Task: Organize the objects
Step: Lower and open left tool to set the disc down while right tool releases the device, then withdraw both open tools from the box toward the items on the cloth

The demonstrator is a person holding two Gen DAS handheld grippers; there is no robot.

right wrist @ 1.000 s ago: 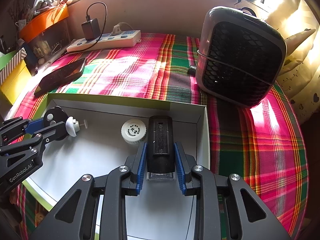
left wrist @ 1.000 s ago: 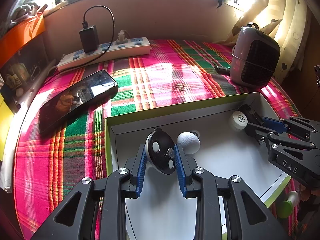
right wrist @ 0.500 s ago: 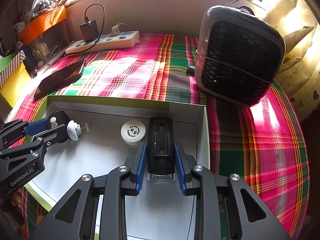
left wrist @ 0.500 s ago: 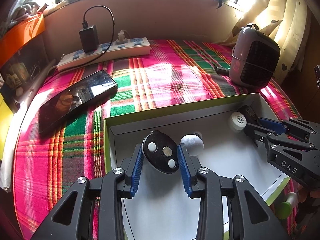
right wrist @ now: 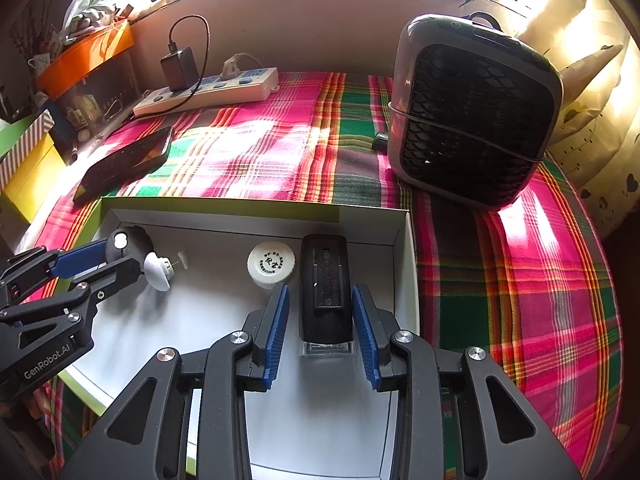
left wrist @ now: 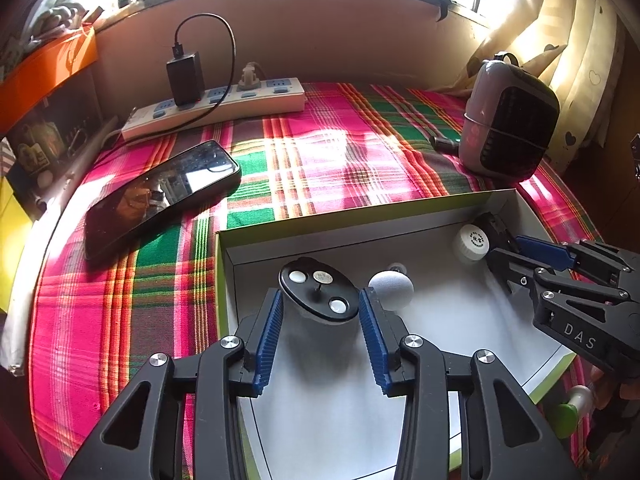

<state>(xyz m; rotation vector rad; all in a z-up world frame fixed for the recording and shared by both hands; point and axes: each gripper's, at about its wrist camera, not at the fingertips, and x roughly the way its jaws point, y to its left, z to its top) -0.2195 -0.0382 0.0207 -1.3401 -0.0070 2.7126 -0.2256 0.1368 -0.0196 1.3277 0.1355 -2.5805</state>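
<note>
A black round disc (left wrist: 308, 280) with three pale spots lies on the floor of the white box (left wrist: 400, 220). It sits between the blue pads of my left gripper (left wrist: 320, 298), whose jaws are opening and no longer press it. Beside it rests a grey-white knob (left wrist: 391, 288). In the right wrist view a black oblong device (right wrist: 324, 264) lies in the box's far right corner. My right gripper (right wrist: 320, 300) straddles it, its jaws opening, with gaps showing at both pads. A white bottle cap (right wrist: 271, 264) stands just left of the device.
The box has a green rim (right wrist: 220, 200) and sits on a plaid cloth. A phone (left wrist: 160, 196) lies left of it, a power strip (left wrist: 216, 108) with a charger at the back, a small heater (right wrist: 472, 120) at back right. A green-tipped object (left wrist: 568, 412) lies by the box's near right corner.
The left jaws have spread and the disc has tipped from standing on edge to lying flat on the box floor. The right jaws have widened off the black device.
</note>
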